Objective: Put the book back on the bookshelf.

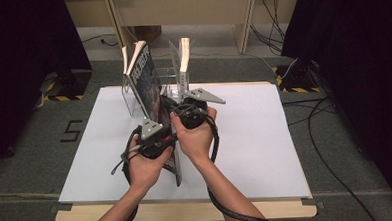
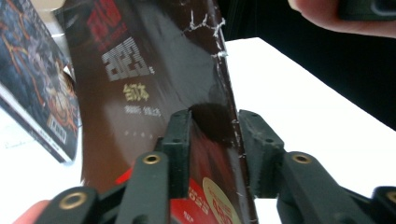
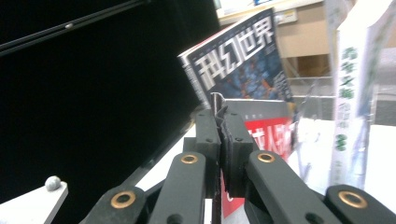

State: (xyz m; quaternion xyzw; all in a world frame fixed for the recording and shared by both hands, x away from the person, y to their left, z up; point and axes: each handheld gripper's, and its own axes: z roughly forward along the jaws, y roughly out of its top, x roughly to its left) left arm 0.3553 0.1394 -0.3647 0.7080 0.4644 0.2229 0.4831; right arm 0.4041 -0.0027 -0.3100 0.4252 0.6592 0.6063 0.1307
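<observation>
Currently, both grippers work on one dark-covered magazine (image 1: 172, 156) that stands on edge on the white table sheet (image 1: 265, 137), near the person's side of the table and in front of a clear acrylic rack (image 1: 168, 79).

Left gripper (image 2: 214, 126): in the left gripper view, the two black jaws straddle the magazine's worn spine edge, one on each cover. Whether the pads press on the covers cannot be told from this view. The cover facing the camera is dark brown with pale printed characters and a red band at the bottom. In the high view, the left hand (image 1: 145, 167) holds this gripper low, beside the near end of the magazine.

Right gripper (image 3: 220, 122): in the right gripper view, the jaws are clenched on the thin edge of the same magazine, with its red-and-white printed cover showing just beyond the pads. In the high view, the right hand (image 1: 197, 138) sits just beside the left hand, slightly farther forward.

Surroundings: a second magazine (image 1: 145, 75) with a blue illustrated cover leans tilted in the rack, behind the held one. A white-spined book (image 1: 184, 58) stands upright in the rack to its right, apart from it
</observation>
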